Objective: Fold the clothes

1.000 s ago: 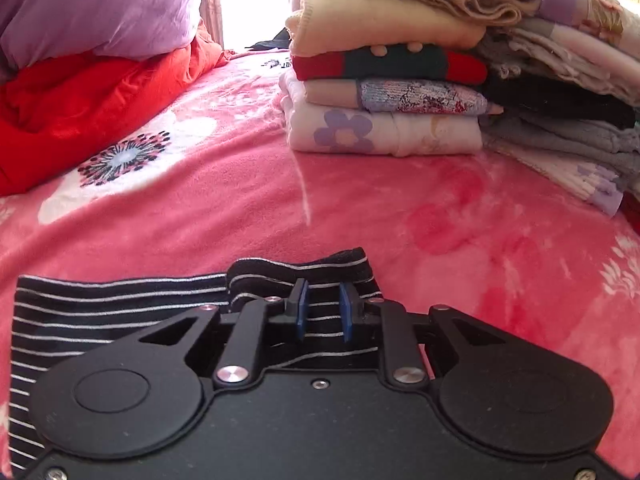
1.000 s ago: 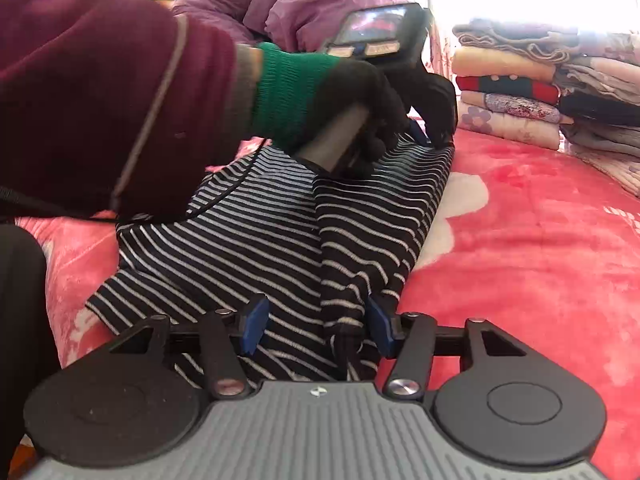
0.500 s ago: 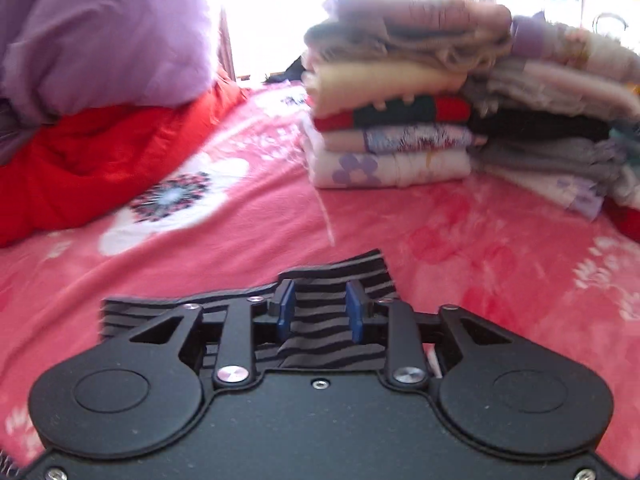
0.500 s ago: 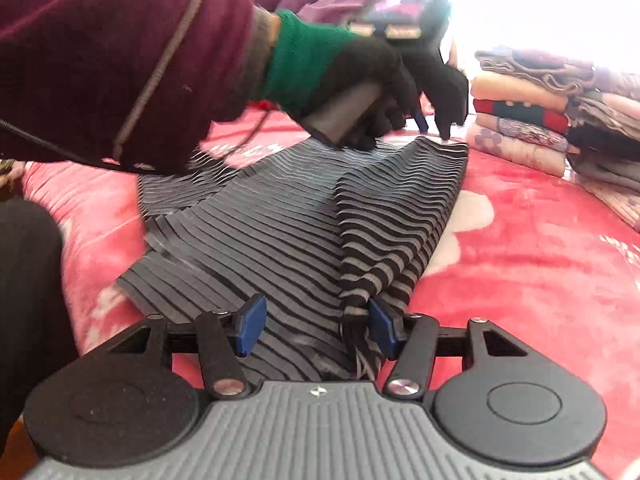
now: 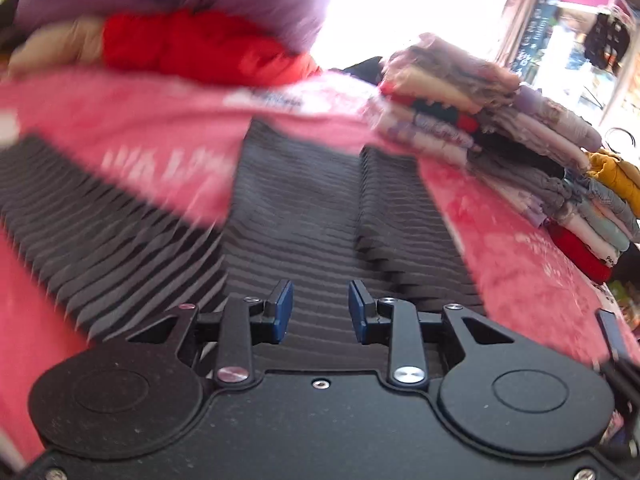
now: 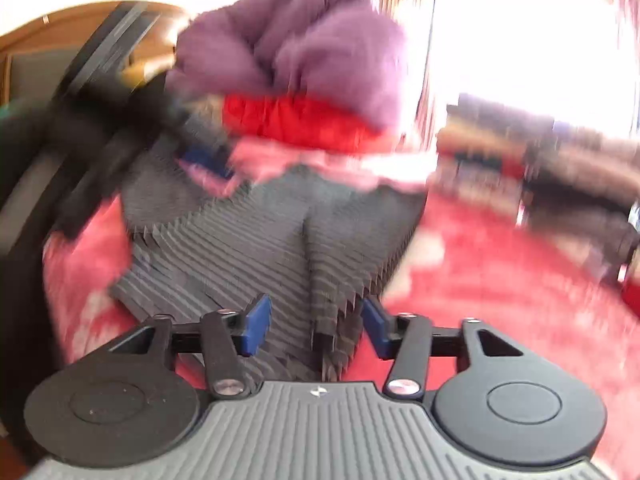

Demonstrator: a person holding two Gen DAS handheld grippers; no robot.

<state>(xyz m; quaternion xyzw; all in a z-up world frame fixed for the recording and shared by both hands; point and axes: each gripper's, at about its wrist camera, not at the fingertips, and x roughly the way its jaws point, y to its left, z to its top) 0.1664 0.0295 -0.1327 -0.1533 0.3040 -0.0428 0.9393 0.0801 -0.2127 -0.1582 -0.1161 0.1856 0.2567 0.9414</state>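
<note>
Striped garment (image 5: 320, 216) lies spread on pink bedspread (image 5: 520, 248), blurred in both views; your left gripper (image 5: 320, 308) hovers above it, jaws parted, nothing between; your right gripper (image 6: 316, 320) likewise parted, straddling garment's folded ridge; stack of folded clothes (image 5: 500, 132) sits beyond, at right.

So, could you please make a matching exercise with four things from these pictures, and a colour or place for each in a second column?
Things:
1. striped garment
2. bedspread
3. puffy jacket
4. stack of folded clothes

Descriptions:
A. purple
B. far right on the bed
C. pink with pale flowers
D. black with thin light stripes

Pairs: 1-D, 2-C, 3-A, 4-B
</note>
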